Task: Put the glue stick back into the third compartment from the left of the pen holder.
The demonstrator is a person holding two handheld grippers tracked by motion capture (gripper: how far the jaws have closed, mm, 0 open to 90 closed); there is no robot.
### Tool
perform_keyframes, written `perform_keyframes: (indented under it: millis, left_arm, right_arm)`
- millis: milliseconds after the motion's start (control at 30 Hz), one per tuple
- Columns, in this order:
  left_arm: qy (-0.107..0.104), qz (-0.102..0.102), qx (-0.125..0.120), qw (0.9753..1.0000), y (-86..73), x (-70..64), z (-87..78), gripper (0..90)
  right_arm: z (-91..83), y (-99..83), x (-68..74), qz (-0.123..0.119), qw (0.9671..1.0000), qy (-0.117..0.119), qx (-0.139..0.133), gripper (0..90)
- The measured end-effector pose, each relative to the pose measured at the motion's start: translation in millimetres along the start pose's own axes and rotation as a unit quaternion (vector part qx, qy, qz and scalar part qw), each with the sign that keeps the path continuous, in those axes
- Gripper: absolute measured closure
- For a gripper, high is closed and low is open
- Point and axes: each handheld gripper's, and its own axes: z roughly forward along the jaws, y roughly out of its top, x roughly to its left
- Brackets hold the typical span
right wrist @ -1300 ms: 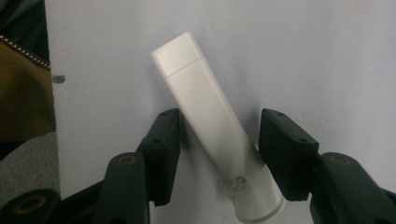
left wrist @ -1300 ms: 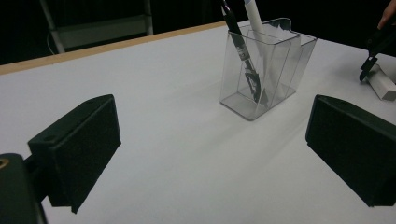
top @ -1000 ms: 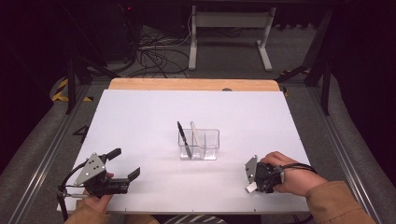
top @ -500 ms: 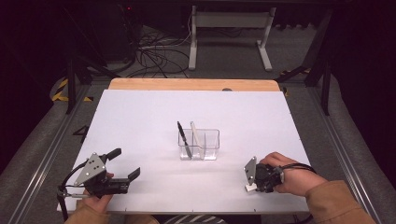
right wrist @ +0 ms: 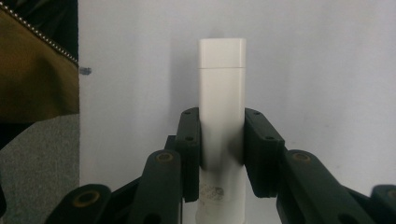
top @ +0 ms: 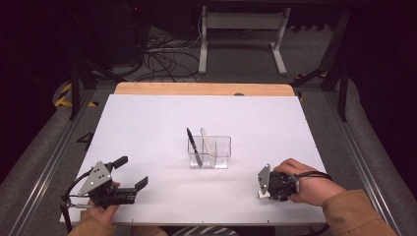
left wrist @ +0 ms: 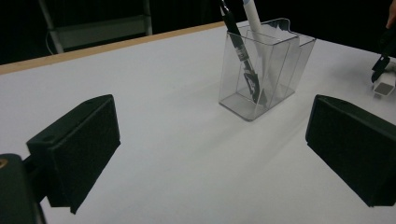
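Two matte black jaws of the right gripper [right wrist: 223, 154] clamped on a smooth white rectangular stick [right wrist: 222, 93], lower end hidden. Left gripper [left wrist: 212, 154] spread wide, near a clear plastic holder [left wrist: 266, 79].

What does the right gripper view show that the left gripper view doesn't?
Right gripper view: its own jaws shut on a white rectangular stick, end on, with a tan sleeve at the left edge. Left gripper view: its own jaws wide apart with nothing between them, a clear holder with a black pen and a white pen standing in it, and a wooden table edge. Both share the white tabletop.
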Motion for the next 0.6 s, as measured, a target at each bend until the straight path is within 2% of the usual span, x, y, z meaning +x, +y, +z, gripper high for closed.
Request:
perform_keyframes:
  millis: [167, 300, 400, 600]
  left_arm:
    - [-0.011, -0.004, 0.000, 0.9999, 3.1, -1.4, 0.8, 0.8]
    - [-0.025, -0.012, 0.005, 0.9996, 4.7, -1.2, 2.4, 0.5]
    - [-0.023, -0.013, 0.005, 0.9996, 5.9, -2.2, 2.6, 0.5]
    - [-0.014, -0.007, 0.003, 0.9999, 6.0, -2.5, 2.0, 0.9]
  right_arm:
    - [-10.4, 3.7, -2.3, 0.004, 0.9998, -0.018, -0.009, 70.2]
    - [-17.8, 7.7, -4.3, -0.002, 0.9994, -0.032, -0.011, 70.2]
    - [-22.1, 11.1, -5.3, -0.005, 0.9988, -0.045, -0.018, 70.2]
    - [-29.7, 15.3, -6.8, 0.003, 0.9977, -0.056, -0.038, 70.2]
